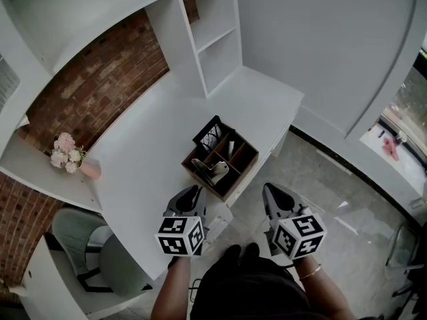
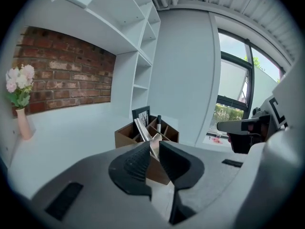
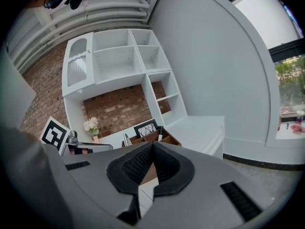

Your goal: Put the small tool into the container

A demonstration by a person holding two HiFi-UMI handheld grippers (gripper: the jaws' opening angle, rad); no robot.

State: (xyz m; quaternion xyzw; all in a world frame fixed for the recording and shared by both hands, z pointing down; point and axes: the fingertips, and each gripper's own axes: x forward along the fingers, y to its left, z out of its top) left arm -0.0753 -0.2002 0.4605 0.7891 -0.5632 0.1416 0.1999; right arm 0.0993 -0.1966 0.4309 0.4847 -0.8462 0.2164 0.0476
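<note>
A brown wooden organizer [image 1: 241, 177] with several compartments stands near the front edge of the white desk [image 1: 147, 139]. The small tool [image 1: 217, 171], silvery with a pale handle, leans in its front-left compartment. The left gripper [image 1: 191, 197] hovers just short of the organizer with a narrow gap between its jaws and nothing in them. In the left gripper view the tool [image 2: 143, 128] shows beyond the left gripper [image 2: 153, 149]. Off the desk's edge, over the floor, the right gripper [image 1: 272, 193] is shut and empty. In its own view the right gripper [image 3: 152, 146] points at the organizer [image 3: 159, 136].
A black-and-white card [image 1: 209, 136] and a pen [image 1: 231, 147] stand in the organizer's rear compartments. A vase of pink flowers [image 1: 65, 153] sits at the desk's left, before a brick wall. White shelving [image 1: 215, 39] rises at the back. A grey chair [image 1: 83, 245] is lower left.
</note>
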